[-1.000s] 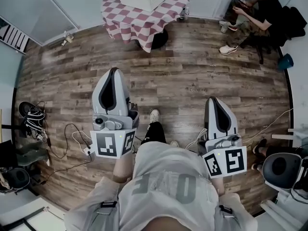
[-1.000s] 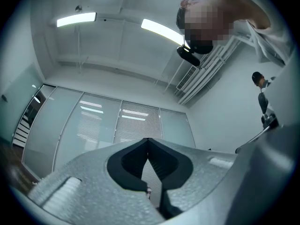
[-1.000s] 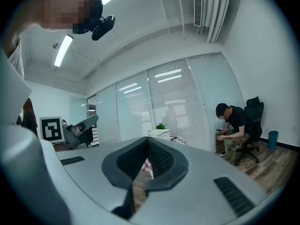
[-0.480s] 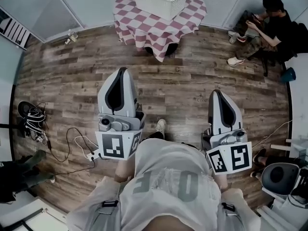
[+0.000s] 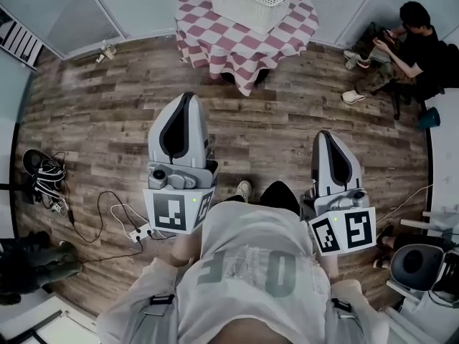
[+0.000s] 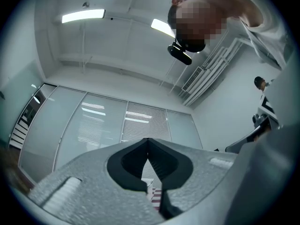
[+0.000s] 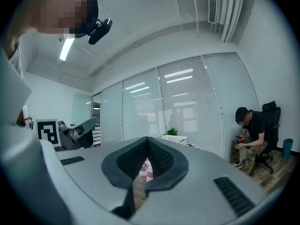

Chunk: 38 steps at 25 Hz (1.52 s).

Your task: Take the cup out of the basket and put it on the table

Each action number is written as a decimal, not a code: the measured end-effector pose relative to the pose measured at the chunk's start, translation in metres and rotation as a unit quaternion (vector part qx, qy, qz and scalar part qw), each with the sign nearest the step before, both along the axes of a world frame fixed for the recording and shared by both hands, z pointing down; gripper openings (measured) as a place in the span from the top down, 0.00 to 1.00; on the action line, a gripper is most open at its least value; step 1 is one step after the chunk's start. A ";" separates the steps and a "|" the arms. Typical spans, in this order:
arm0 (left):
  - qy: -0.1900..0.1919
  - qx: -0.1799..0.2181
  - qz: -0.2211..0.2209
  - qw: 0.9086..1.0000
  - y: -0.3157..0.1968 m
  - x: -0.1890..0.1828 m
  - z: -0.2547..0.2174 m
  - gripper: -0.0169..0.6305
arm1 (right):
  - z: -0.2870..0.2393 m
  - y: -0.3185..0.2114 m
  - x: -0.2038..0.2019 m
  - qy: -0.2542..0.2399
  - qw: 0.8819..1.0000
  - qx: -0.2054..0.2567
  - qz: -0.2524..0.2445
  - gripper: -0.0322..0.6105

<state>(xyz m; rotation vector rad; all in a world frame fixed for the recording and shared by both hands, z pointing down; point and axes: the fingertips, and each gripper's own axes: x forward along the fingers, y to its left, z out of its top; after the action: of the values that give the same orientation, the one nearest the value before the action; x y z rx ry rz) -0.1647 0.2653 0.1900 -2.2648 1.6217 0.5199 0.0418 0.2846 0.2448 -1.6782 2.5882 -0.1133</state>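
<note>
In the head view, the table [image 5: 215, 40] with the basket [image 5: 252, 0] stood lower in the picture and closer to you than a second before, and more of the basket was in sight. So you had walked toward it, but wooden floor [image 5: 107, 120] still lay between you and the table. I judge that the task was only at the approach, with nothing reached yet. The cup did not show in any view. It was probably inside the basket, behind its wall, but you could not confirm this from here. The left gripper [image 5: 182, 100] and the right gripper [image 5: 327, 136] were held in front of your body, both pointing toward the table and well apart from it. In the left gripper view, the jaws were pressed together at the tips with nothing between them, and only a small piece of the checked cloth showed through the hollow below. In the right gripper view, the jaws were also together and empty, and the basket appeared far behind them, on the table.
</note>
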 end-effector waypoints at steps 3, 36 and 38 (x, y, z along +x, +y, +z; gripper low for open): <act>0.001 -0.004 0.000 1.000 -0.014 -0.006 0.001 0.97 | 0.002 -0.010 -0.004 -0.001 1.000 -0.004 0.002 0.94; -0.054 0.011 -0.053 0.997 -0.287 0.023 -0.019 0.97 | 0.027 -0.314 0.013 -0.011 0.997 -0.022 -0.069 0.94; -0.059 0.014 -0.052 0.997 -0.302 0.026 -0.021 0.97 | 0.035 -0.325 0.020 -0.010 0.997 -0.030 -0.064 0.94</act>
<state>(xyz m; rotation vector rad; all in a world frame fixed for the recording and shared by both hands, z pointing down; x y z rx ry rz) -0.1389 -0.0368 0.1693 -2.1353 1.6519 0.3746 0.0615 -0.0401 0.2799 -1.5199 2.7026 -0.2153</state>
